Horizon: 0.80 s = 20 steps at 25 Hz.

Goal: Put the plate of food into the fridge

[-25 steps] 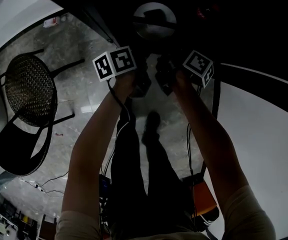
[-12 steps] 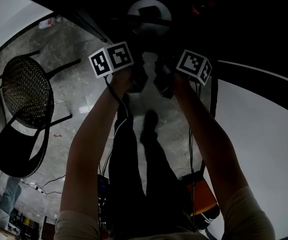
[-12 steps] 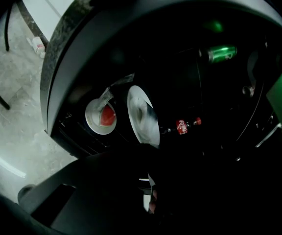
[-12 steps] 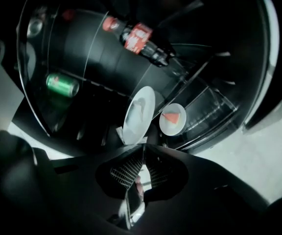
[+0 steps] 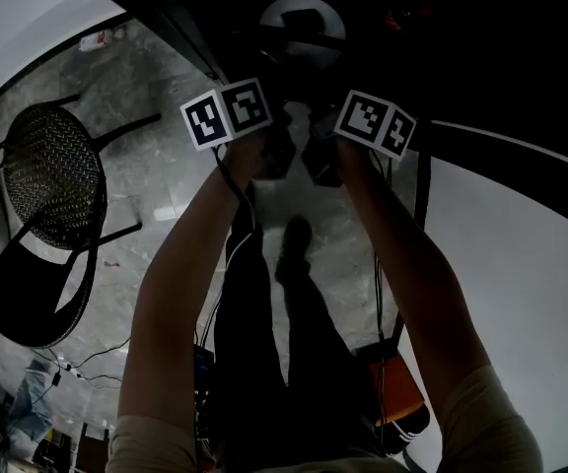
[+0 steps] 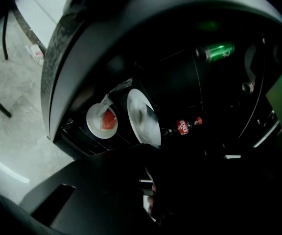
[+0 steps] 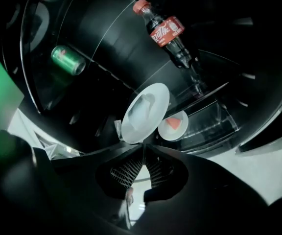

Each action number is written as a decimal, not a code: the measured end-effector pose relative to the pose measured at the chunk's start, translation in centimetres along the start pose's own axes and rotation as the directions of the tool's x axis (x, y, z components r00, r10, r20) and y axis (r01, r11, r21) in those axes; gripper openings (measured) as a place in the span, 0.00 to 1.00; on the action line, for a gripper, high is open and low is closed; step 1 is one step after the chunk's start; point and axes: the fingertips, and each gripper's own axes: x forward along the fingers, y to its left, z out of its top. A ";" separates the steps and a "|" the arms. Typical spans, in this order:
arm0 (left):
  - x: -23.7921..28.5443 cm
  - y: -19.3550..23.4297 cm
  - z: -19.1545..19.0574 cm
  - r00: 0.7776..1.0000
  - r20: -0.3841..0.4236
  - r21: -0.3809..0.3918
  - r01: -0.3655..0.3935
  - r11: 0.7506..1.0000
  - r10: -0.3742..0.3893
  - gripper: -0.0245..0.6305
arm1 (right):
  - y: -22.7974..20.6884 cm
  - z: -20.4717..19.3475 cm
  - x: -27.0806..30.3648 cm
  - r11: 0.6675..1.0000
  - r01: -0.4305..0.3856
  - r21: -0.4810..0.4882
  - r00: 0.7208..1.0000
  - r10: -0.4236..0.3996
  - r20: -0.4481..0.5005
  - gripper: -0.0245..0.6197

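Fridge (image 7: 106,38): one, open, dark inside.
Plate of food (image 7: 146,112): one, white, something pale on it, held up at the fridge's open front.
Grippers: two. The left gripper (image 6: 145,148) and right gripper (image 7: 143,147) are each pinched tight on the plate's near rim.
Bottle (image 7: 168,33): one cola, red label, white script unreadable.
Can (image 7: 68,60): one, green, print unreadable.
Small plate (image 7: 174,125): one, red food, inside the fridge.

White plate (image 7: 146,112) with pale food; small white dish (image 7: 174,126) bearing a red wedge. Green can (image 7: 68,60). Dark bottle (image 7: 169,33), red cap, red label. Black-and-white square markers on left cube (image 5: 227,118) and right cube (image 5: 376,124). Mottled grey floor (image 5: 166,180); black mesh-weave chair (image 5: 52,175).
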 end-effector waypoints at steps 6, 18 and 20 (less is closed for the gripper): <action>-1.1 0.0 -0.9 0.999 -0.050 0.037 0.019 0.999 -0.018 0.06 | 0.0 0.5 0.5 1.000 0.011 0.013 1.000 -0.012 0.026 0.08; -2.9 0.8 -2.5 0.997 -0.071 -0.005 0.039 0.999 -0.040 0.06 | 0.1 1.2 1.6 1.000 0.011 0.018 1.000 -0.012 0.026 0.08; -3.0 0.8 -2.5 0.996 -0.082 0.037 0.030 0.999 -0.027 0.06 | 0.0 1.5 1.8 1.000 0.017 0.009 1.000 -0.017 0.025 0.08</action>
